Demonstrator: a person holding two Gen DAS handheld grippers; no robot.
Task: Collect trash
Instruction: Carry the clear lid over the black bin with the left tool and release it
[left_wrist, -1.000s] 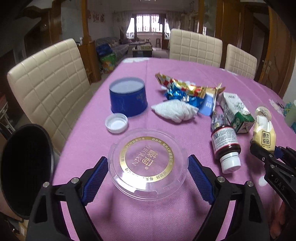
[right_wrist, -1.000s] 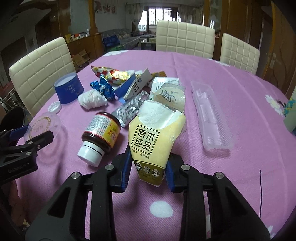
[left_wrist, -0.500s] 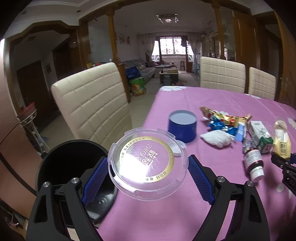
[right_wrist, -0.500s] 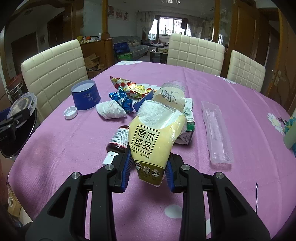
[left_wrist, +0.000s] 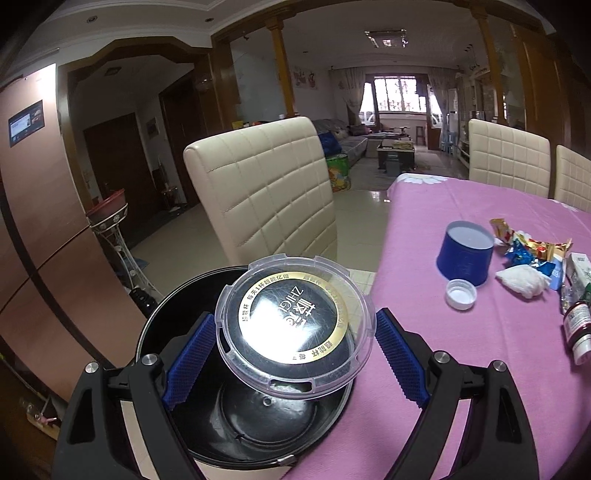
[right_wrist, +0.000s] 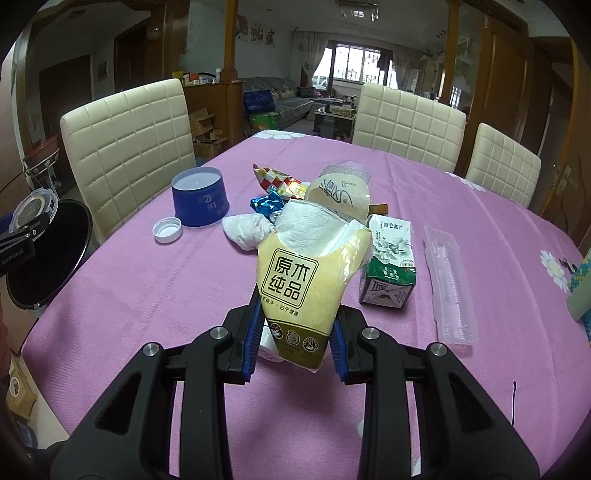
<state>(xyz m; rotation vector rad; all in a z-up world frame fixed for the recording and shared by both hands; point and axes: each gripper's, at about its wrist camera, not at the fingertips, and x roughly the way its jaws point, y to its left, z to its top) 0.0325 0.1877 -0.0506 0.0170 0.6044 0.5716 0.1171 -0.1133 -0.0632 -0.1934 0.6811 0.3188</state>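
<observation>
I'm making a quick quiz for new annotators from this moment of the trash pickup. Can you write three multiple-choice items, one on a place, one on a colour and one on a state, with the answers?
1. Where is the clear lid?
A. Flat on the table
B. Over the black bin
C. On the chair

2. What colour is the round tub on the table?
A. Blue
B. Red
C. Green

3. What is the right tool doing?
A. Open over the carton
B. Shut on nothing
C. Shut on the yellow tissue pack

Answers:
1 B: the left tool holds the lid over the mouth of the bin, beside the table.
2 A: its wall is dark blue.
3 C: both blue pads press the sides of the pack, which is raised off the cloth.
</observation>
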